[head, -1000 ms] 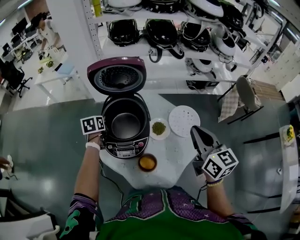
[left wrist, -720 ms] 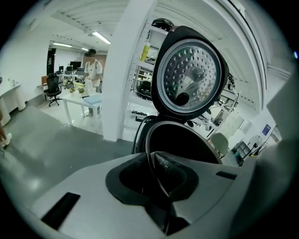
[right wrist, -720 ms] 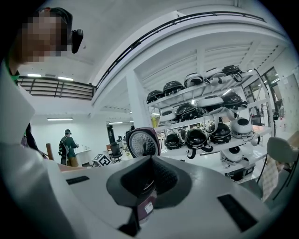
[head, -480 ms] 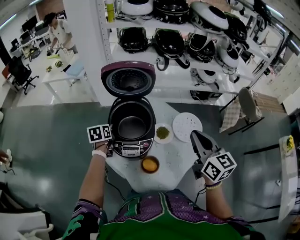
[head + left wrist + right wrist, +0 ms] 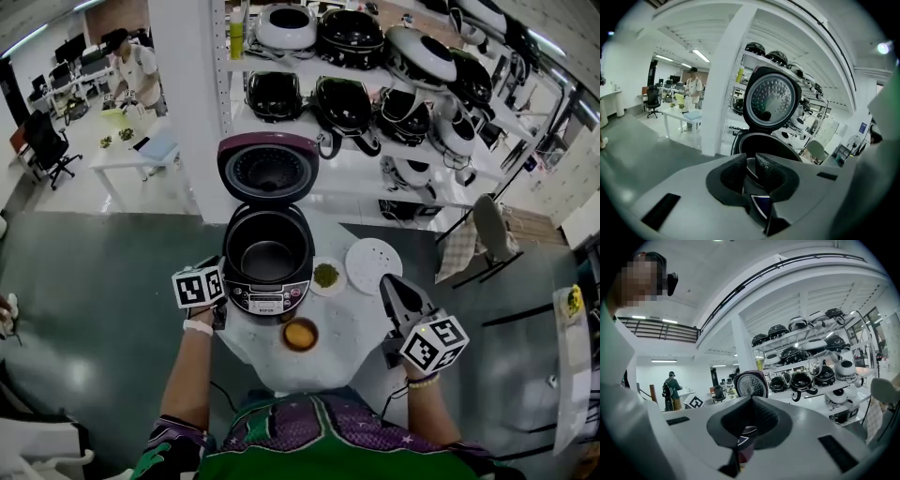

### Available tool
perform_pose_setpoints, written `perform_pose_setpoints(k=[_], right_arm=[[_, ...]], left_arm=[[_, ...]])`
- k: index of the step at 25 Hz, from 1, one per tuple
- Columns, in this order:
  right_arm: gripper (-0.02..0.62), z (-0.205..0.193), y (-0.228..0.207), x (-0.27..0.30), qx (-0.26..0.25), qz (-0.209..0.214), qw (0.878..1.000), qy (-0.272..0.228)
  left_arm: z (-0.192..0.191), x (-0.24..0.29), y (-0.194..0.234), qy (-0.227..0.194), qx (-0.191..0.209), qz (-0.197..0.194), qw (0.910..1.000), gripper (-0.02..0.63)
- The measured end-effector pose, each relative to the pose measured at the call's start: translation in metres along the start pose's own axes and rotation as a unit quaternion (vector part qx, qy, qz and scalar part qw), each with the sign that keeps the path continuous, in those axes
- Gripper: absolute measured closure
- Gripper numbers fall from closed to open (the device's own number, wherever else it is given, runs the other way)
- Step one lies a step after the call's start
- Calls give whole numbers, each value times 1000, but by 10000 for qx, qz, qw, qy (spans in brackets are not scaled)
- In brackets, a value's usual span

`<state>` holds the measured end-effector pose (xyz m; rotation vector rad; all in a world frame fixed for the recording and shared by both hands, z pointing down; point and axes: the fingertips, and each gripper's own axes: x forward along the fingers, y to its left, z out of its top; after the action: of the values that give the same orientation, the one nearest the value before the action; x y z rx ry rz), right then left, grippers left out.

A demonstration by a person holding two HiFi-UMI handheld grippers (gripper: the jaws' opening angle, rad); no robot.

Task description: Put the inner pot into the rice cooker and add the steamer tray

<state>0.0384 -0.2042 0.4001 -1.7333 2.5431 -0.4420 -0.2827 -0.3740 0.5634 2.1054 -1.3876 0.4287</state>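
Left gripper (image 5: 751, 165) left of open rice cooker (image 5: 267, 296), jaws slightly parted, empty; right gripper (image 5: 750, 404) right of it, clenched, empty

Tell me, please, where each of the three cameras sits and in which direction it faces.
Left gripper view: rides on the left tongs, faces the open rice cooker up close; shows only its jaws, slightly apart.
Right gripper view: rides on the right tongs, faces nearly level towards the shelves; shows its shut jaws.
Head view: on the person's head, looks steeply down at the table; shows both forearms and both tongs.
Shared: all three show the cooker's raised lid.
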Motion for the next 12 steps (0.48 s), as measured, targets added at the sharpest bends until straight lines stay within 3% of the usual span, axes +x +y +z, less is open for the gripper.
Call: perform_pose_setpoints(k=[3, 7, 12], right_arm=[[589, -1, 5, -4, -31, 11, 10000, -18], [589, -1, 4, -8, 22, -40, 10000, -10], [589, 9, 5, -7, -23, -51, 9999, -121]], left_arm=[[14, -21, -13, -385, 35, -144, 9991, 532], [27, -53, -47, -937, -181, -695, 9930, 532], [41, -91, -81, -1440, 30, -1048, 9840, 546]])
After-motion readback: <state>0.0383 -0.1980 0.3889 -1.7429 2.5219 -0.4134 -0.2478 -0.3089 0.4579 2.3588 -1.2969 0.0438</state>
